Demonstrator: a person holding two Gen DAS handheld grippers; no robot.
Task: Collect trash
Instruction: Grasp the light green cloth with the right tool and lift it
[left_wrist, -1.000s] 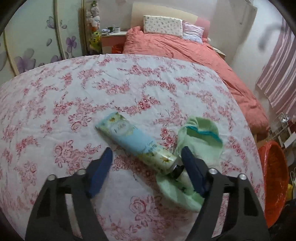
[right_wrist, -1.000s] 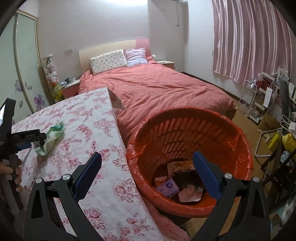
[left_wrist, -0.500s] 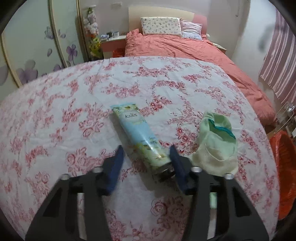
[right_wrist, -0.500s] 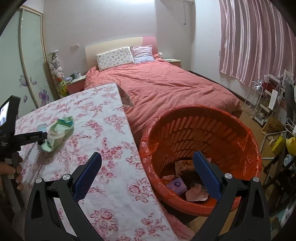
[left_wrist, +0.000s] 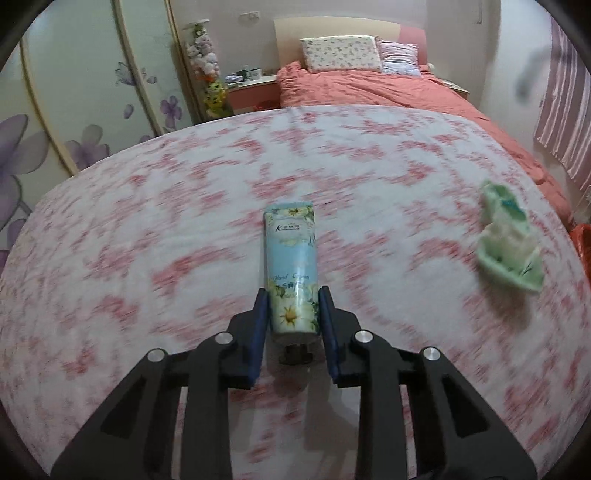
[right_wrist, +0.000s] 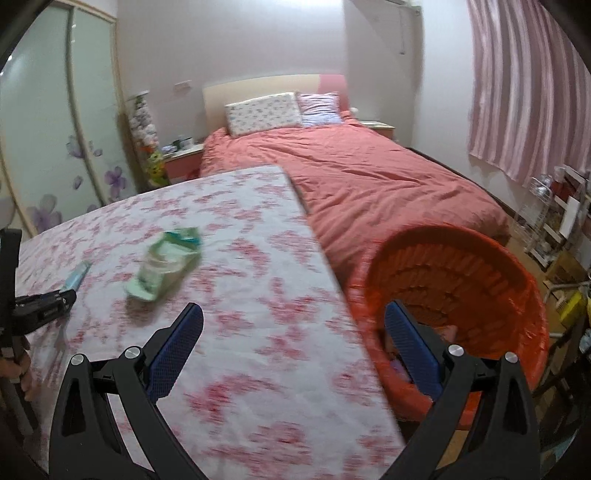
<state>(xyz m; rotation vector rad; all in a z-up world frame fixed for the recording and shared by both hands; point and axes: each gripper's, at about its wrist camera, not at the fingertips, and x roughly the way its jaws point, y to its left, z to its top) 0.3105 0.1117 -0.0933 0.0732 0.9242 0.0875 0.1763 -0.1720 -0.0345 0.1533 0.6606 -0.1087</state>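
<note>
While your left tongs (left_wrist: 291, 306) have just been closing, their blue pads now clamp the cap end of the hand cream tube (left_wrist: 291, 266), which points away from you over the floral bench (left_wrist: 147, 229). To its right, well apart, a crumpled green packet (left_wrist: 509, 247) lies near the bench's right edge. Further right, your right tongs (right_wrist: 291, 332) stand wide apart with nothing between them, straddling the bench edge. Just beside that edge sits the orange trash basket (right_wrist: 461, 266), with scraps visible inside.
</note>
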